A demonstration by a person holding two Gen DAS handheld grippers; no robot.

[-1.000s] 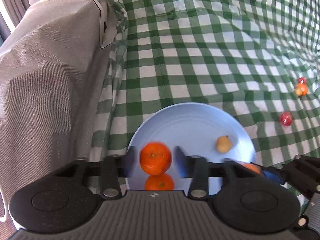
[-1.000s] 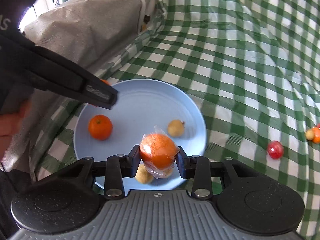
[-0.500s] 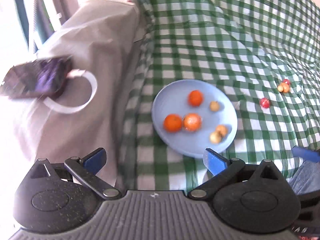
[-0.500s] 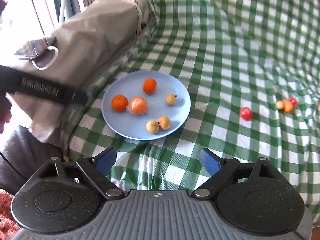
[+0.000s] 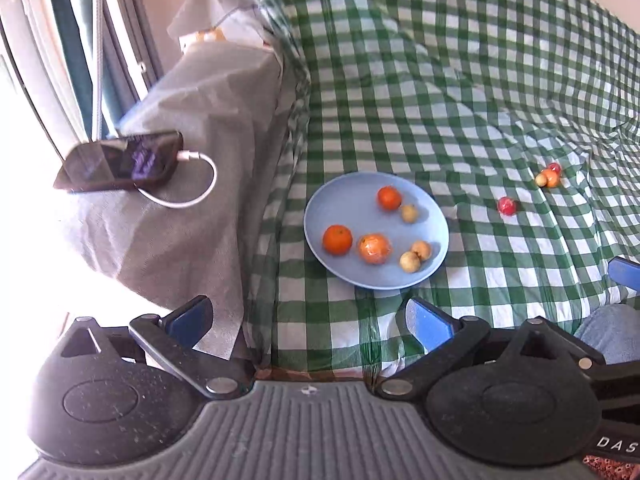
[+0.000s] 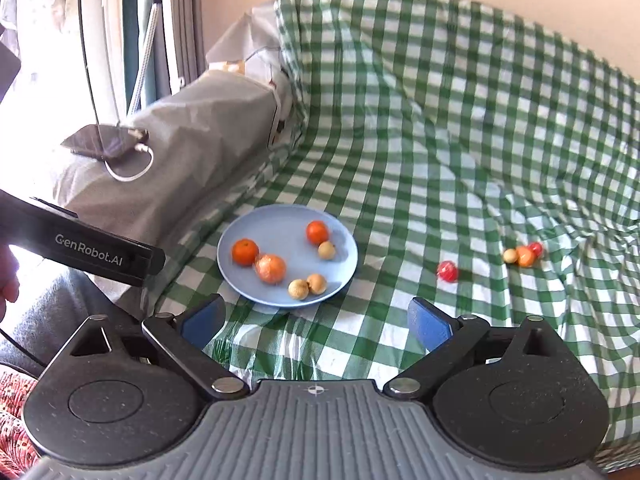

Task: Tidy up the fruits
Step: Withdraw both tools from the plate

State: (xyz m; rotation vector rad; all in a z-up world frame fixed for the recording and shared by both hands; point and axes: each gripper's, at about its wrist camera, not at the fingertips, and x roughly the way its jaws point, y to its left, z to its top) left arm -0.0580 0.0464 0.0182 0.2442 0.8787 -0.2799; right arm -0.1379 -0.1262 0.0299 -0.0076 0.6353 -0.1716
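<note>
Plate (image 6: 244, 276): smooth, matt blue plastic.
Checked cloth (image 6: 440, 160): woven, creased.
Wrapped orange (image 6: 271, 268): glossy film.
Grey cover (image 5: 208, 120): matt fabric.

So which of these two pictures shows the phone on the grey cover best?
The left wrist view: the phone lies large and whole, white cable plugged in. The right wrist view shows it smaller, foreshortened and washed by window glare.

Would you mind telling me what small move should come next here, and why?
Probably reach the right gripper, open and empty, toward the lone red fruit on the checked cloth. It lies nearest of the four fruits outside the blue plate, which holds six.
</note>
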